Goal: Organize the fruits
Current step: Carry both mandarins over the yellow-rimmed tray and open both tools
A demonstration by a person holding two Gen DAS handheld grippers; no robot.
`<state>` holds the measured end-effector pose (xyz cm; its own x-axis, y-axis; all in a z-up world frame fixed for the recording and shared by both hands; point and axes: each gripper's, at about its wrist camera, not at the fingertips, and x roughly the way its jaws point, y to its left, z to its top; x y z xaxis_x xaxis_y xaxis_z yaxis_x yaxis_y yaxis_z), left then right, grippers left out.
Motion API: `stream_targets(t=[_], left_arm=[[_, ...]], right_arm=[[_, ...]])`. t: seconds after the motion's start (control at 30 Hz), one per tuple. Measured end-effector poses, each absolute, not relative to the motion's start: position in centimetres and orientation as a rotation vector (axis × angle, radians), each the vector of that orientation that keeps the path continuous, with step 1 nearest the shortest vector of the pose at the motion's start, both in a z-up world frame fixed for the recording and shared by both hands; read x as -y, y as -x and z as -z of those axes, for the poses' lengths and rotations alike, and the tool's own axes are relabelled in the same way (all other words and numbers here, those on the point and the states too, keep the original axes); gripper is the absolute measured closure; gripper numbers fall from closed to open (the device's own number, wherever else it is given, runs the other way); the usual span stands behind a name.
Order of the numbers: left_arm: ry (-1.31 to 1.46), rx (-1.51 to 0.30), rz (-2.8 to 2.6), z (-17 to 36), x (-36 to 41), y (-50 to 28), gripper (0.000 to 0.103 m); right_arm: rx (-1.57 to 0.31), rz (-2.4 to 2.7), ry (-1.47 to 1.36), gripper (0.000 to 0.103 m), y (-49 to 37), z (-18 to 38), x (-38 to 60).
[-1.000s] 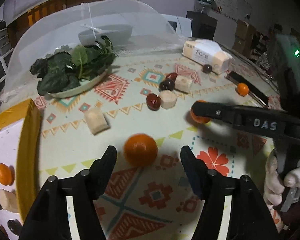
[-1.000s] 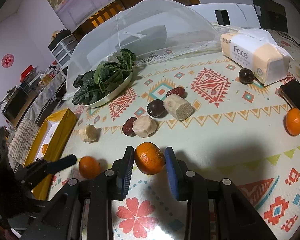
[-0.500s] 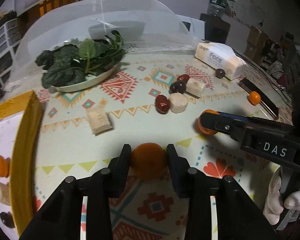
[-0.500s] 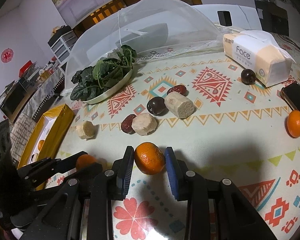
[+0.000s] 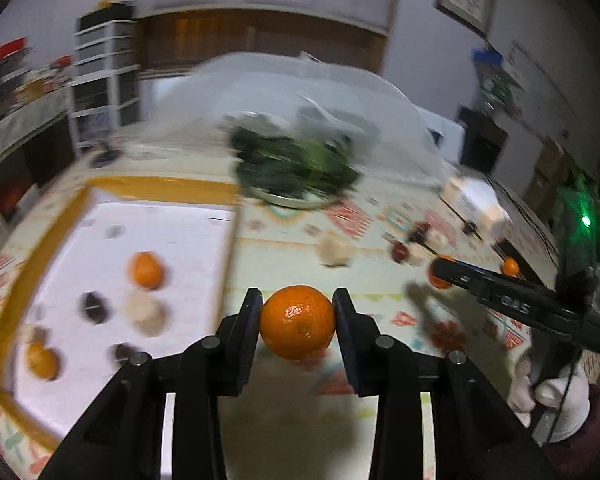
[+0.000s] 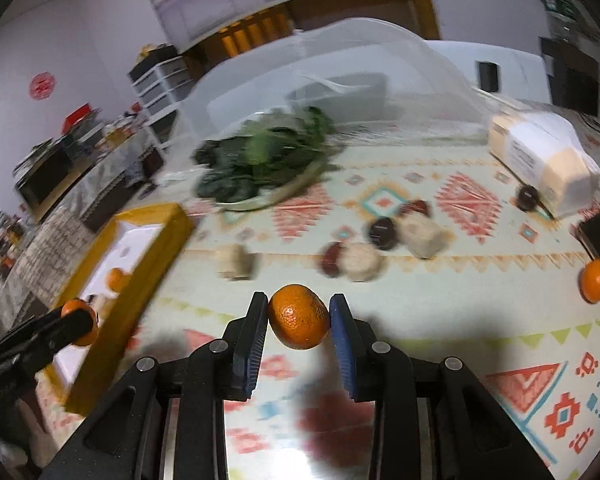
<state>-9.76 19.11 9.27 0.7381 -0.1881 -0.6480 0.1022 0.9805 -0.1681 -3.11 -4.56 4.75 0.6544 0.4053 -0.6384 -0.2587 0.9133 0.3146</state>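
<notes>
Your left gripper [image 5: 297,312] pinches a glossy, dimpled tangerine [image 5: 297,322] just beside the yellow-rimmed tray [image 5: 112,185], and your right gripper [image 6: 299,320] clamps a second tangerine [image 6: 298,316] above the patterned tablecloth [image 6: 476,300]. Blur smears the greens plate [image 5: 296,160] and the tray's fruit, so those dark pieces stay unidentifiable. A second ago the left fingers stood wide around their tangerine on the cloth; now both are lifted

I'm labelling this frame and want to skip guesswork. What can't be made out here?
- Left wrist view: dark and pale blurred pieces in the yellow-rimmed white tray, smeared by motion; kinds unreadable.
- Left wrist view: white tissue pack, print blurred.
- Right wrist view: tray interior mostly hidden behind its near wall.
</notes>
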Motion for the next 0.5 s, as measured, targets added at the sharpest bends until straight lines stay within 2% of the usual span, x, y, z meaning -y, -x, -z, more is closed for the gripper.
stream_targets(t=[0.23,0.5], left_arm=[[0.208,-0.671,-0.015,-10.0,-26.6,12.1,0.068],[0.243,-0.676,-0.087,-8.8,-31.2,13.0,0.068]], right_arm=[[-0.767,-0.508,-0.154,0.069,4.0,-7.2,-2.6],[-0.807,-0.619,-0.048,0.069,3.4,-6.8,-12.4]])
